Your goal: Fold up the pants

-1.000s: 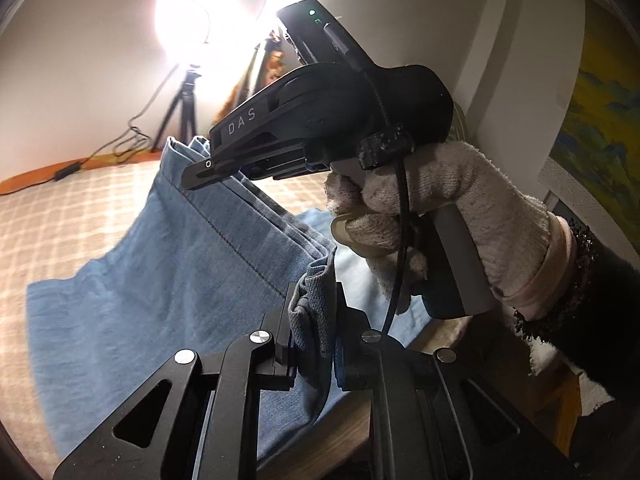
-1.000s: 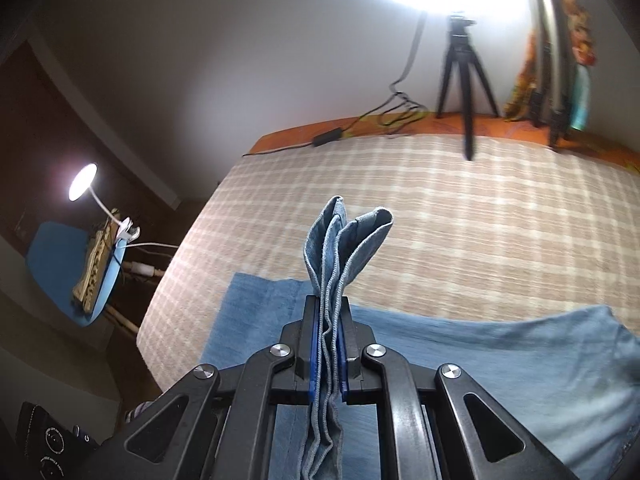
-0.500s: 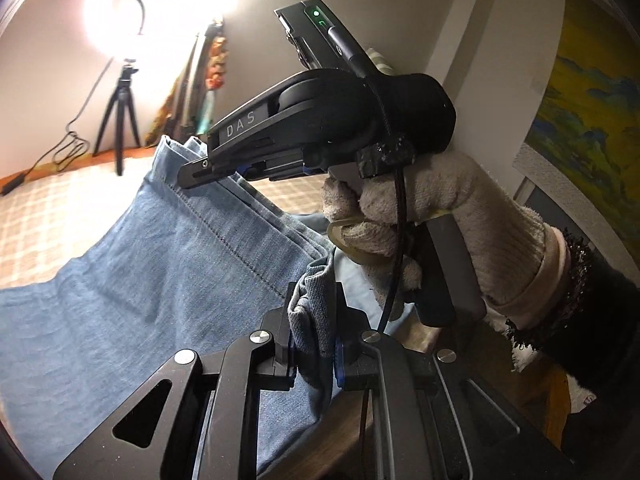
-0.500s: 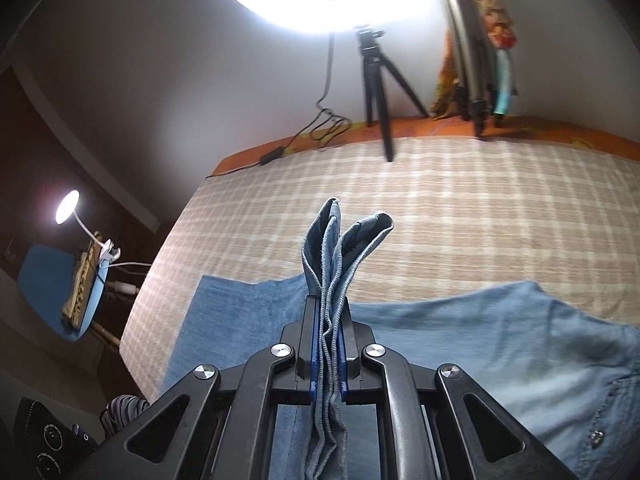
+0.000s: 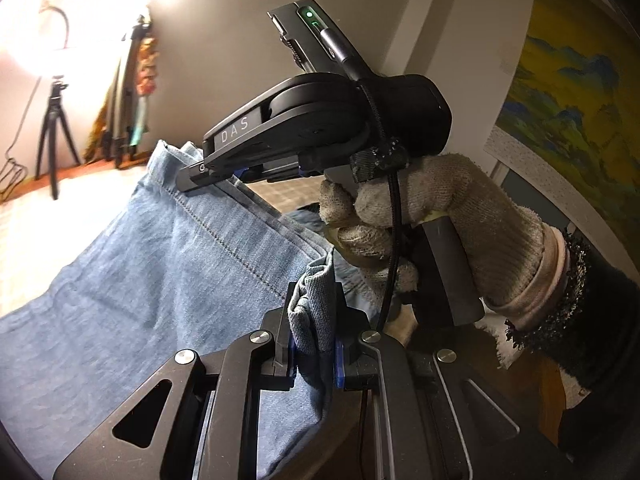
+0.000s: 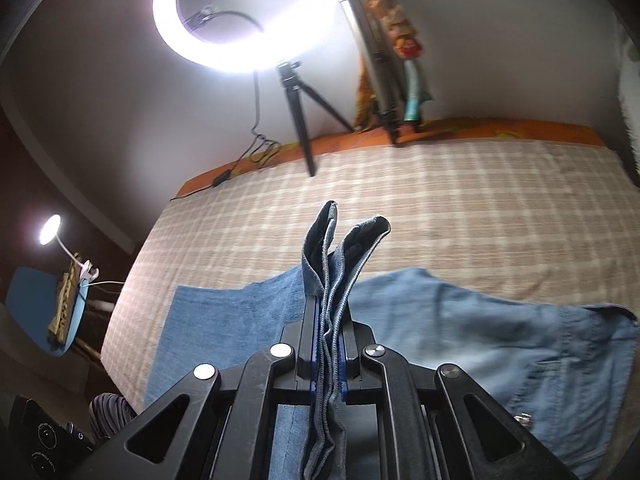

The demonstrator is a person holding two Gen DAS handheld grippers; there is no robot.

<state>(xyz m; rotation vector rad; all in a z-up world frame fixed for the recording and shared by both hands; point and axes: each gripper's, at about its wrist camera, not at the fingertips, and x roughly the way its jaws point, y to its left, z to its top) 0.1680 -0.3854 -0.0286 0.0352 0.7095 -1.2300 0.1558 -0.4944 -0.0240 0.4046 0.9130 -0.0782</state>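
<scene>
Item: pants (image 6: 460, 320), light blue denim, spread across the lower half of the right wrist view over a checked bedcover (image 6: 440, 200); button end at lower right of that frame
Left gripper (image 5: 314, 344): jaws closed narrow on a bunched denim edge, lower centre of the left wrist view
Right gripper (image 6: 328, 344): jaws pinched on stacked hem layers that stand up at frame centre; also seen from outside in the left wrist view at upper centre (image 5: 192, 170), held by a gloved hand (image 5: 432, 216), clamping the same stretched edge

Step, as judged: the lifted edge is being carried over the body of the garment to make a fold

Next move calls for: both grips level, edge taut, lowered square onto the cloth below, then release

Change from earlier frames: ring light (image 6: 240, 12) sits lower and fuller in the right wrist view; more of the button end shows at lower right; both grips unchanged
</scene>
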